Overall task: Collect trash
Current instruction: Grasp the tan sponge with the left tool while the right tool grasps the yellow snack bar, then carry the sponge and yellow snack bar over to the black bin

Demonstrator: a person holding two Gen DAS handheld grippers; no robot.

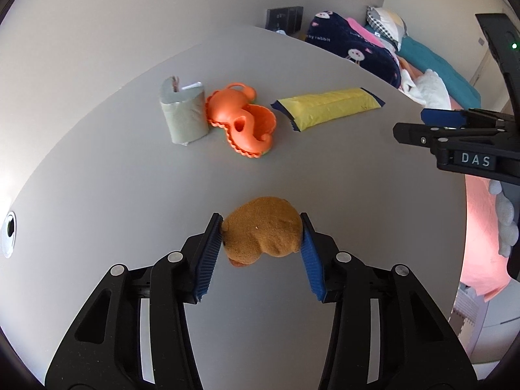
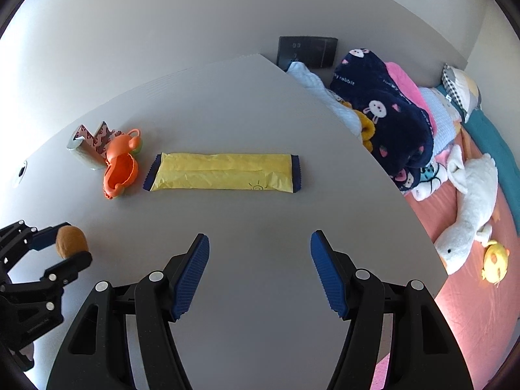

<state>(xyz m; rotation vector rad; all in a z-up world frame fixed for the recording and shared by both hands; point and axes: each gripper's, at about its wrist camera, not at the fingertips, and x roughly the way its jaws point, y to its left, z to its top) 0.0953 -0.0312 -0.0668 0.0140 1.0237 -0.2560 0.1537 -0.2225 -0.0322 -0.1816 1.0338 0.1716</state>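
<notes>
My left gripper is shut on a small brown plush toy just above the grey table; it also shows in the right wrist view. My right gripper is open and empty over the table, short of a yellow snack wrapper with dark blue ends. The wrapper lies flat, also seen in the left wrist view. An orange plastic toy lies beside an opened grey-green drink carton at the far left of the table.
The table's right edge borders a bed with a navy rabbit blanket, a white plush goose and a yellow plush chick. A dark wall panel sits behind the table. A round cable hole is at the table's left.
</notes>
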